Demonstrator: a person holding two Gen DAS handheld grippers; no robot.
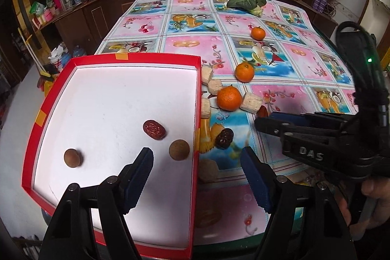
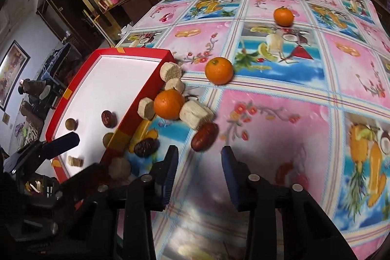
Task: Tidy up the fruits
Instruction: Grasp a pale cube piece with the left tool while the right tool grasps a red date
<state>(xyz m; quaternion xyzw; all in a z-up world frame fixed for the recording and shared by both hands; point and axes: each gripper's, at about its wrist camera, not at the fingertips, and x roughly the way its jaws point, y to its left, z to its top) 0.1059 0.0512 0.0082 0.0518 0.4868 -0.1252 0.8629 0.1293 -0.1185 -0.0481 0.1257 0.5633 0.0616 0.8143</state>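
Note:
A red tray with a white floor lies on the left of the table. It holds a red date and two brown round fruits. My left gripper is open and straddles the tray's right wall, with nothing between its pads. On the tablecloth my right gripper points down with its jaws apart. Another red date lies just ahead of its fingertips, untouched by the pads. A dark date lies beside the tray. Three oranges sit further out.
Several beige cylinder pieces cluster around the nearest orange and along the tray's wall. A tan round lump rests against the tray near my left gripper. A leafy green vegetable lies at the far edge, with wooden cabinets behind.

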